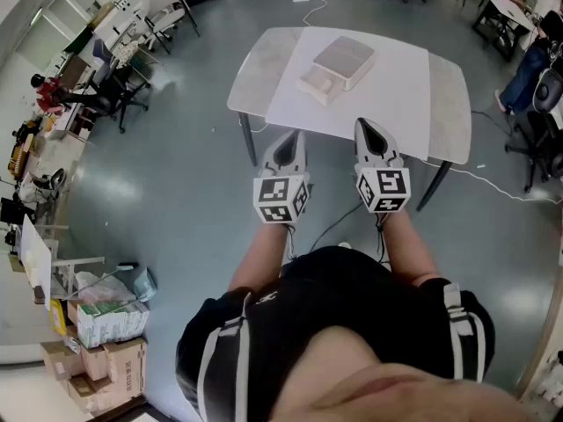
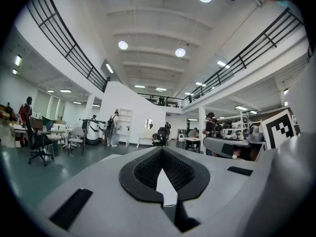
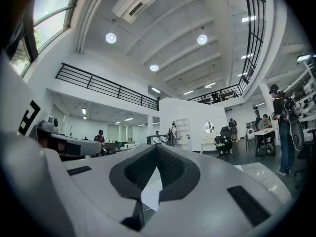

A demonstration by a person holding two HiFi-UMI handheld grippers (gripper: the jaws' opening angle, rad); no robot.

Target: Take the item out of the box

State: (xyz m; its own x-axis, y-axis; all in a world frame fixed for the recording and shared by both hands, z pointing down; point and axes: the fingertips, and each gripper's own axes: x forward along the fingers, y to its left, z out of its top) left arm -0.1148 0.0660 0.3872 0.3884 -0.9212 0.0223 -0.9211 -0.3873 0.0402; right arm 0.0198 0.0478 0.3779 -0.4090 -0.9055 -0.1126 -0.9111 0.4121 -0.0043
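A flat white box lies on a white sheet on the pale table, toward the far side. A smaller white part juts out at its front left. Both grippers hang side by side in front of the table's near edge, apart from the box, tips pointing at the table. My left gripper is shut with nothing in it, and so is my right gripper. In the left gripper view the left gripper shows its dark pads meeting at the tip. The right gripper looks the same in its own view.
The table stands on a grey floor with a cable running past its right legs. Office chairs and desks line the left side, and cardboard boxes sit at the lower left. Another chair stands at the right.
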